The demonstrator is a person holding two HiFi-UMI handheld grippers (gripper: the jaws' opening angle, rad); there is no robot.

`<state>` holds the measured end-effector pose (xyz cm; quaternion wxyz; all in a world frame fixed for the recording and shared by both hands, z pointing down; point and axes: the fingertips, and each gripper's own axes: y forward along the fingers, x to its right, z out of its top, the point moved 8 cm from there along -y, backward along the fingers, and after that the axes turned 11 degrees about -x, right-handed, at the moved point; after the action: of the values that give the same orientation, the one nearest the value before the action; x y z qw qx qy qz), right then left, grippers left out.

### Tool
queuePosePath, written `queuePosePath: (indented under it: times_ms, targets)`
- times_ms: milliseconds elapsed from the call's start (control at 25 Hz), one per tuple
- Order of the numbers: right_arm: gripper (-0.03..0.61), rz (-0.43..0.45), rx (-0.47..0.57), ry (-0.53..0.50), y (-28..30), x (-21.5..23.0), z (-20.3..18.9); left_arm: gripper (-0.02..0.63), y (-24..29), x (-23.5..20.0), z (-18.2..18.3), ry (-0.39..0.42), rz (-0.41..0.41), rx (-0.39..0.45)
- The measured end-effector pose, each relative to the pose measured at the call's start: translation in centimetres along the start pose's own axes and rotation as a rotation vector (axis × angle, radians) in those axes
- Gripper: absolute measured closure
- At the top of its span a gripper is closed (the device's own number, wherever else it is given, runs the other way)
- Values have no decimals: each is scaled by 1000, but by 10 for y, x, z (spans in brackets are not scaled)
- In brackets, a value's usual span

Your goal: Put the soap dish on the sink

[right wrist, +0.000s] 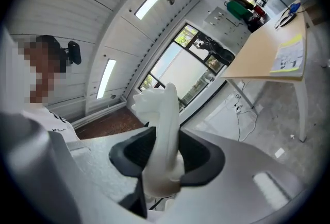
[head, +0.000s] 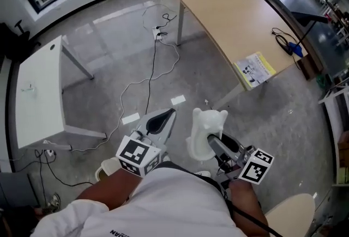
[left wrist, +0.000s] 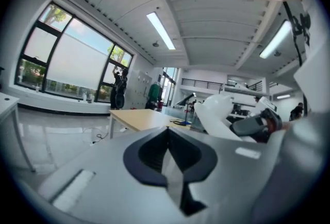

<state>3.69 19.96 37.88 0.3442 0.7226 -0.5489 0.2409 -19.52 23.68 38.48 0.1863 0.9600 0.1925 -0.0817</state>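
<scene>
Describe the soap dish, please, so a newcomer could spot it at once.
Below the wooden table, two grippers show near the head view's bottom edge. The right gripper clamps the soap dish, a smooth white moulded piece; the left gripper holds nothing.

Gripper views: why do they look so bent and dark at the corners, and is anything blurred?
Left gripper view: the wide-angle lens bows the ceiling light, corners go black. Right gripper view: same bending; the close soap dish looks soft, the far table sharper. Head view: lines straighter, window glare on the glossy floor.
</scene>
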Motion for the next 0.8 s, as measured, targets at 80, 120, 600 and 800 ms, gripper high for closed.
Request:
queuePosePath:
  times_ms: [80,120,600,800]
  targets:
    - [437,30,-27,-5,22,-2,4,607,-15,-17,-1,-9,54,16]
    - [437,46,-39,-6,32,-2,6,607,-22,-25,-1,-12,82,25]
    - [437,139,-179,-20,135,-3,37,607,-75,-92,-11,-90,293,106]
    - [437,158,-211,-15,162,13,57,607,-75,-116,-7,-105,357,110]
